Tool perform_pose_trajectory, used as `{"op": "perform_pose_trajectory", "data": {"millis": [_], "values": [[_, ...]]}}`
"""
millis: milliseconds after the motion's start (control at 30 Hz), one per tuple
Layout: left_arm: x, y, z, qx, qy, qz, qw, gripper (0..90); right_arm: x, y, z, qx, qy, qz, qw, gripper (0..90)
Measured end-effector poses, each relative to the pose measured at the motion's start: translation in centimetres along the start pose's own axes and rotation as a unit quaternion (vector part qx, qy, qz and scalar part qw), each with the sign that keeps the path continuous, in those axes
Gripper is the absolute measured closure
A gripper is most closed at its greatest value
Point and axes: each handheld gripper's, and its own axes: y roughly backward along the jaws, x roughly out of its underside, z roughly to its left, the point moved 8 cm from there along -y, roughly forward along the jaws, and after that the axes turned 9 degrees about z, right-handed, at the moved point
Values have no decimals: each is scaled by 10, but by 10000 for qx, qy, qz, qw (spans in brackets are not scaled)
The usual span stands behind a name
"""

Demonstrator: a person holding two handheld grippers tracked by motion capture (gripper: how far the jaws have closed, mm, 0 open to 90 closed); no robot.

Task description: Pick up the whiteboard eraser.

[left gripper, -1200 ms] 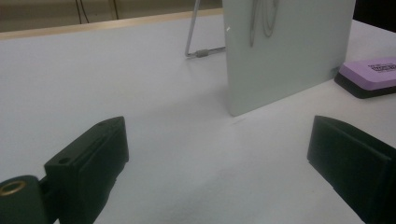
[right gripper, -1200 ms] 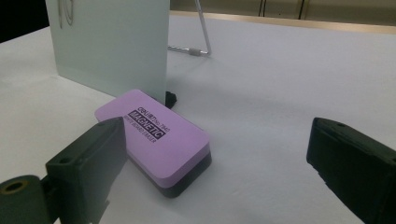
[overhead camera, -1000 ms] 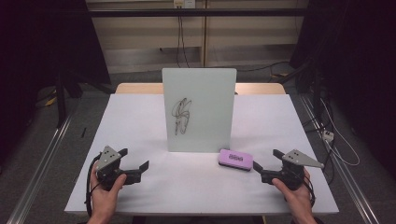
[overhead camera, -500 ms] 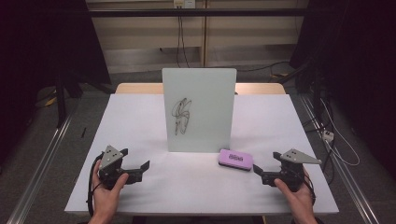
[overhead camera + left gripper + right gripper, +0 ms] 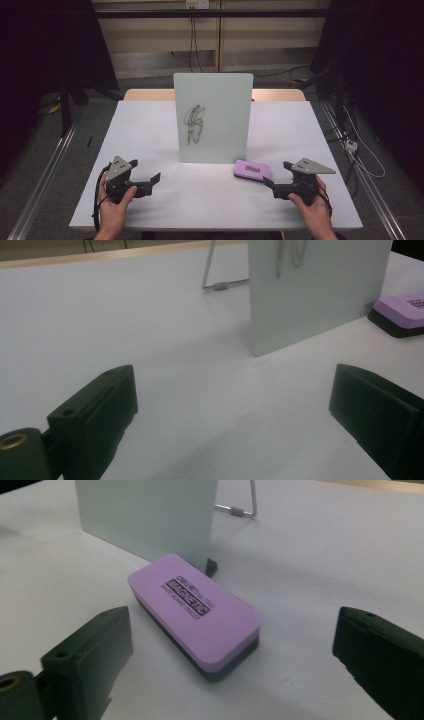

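Observation:
A small white board point(image 5: 212, 117) with a dark scribble point(image 5: 194, 125) stands upright in the middle of the white table point(image 5: 150, 120). A purple magnetic eraser point(image 5: 253, 170) lies flat at the board's right foot. My right gripper point(image 5: 275, 173) rests low on the table, pointing at the eraser. In the right gripper view the eraser point(image 5: 195, 612) lies just ahead of the gripper point(image 5: 232, 635), its near end between the tips and untouched; the jaws have just been closing a little and still stand wide, open. My left gripper point(image 5: 147, 172) is open with bare table between its jaws point(image 5: 232, 390).
A wire stand point(image 5: 220, 285) props the board point(image 5: 310, 290) from behind. Floor rails and cables run along both sides of the table, and a wooden strip edges its far side.
My right gripper has edged slightly left toward the eraser. The left hand has kept still.

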Motion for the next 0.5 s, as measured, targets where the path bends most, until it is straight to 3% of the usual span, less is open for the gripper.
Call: {"op": "perform_pose_trajectory", "data": {"millis": [100, 300, 500], "values": [[1, 1, -1, 14, -58, 22, 10000, 53, -2, -1, 3, -30, 46, 37, 10000, 41], [-1, 3, 0, -12, -77, -21, 10000, 53, -7, -3, 11, -132, 105, 293, 9994, 105], [0, 2, -1, 14, -76, 8, 10000, 53, -25, -5, 12, -355, 393, 487, 9974, 129]]}}
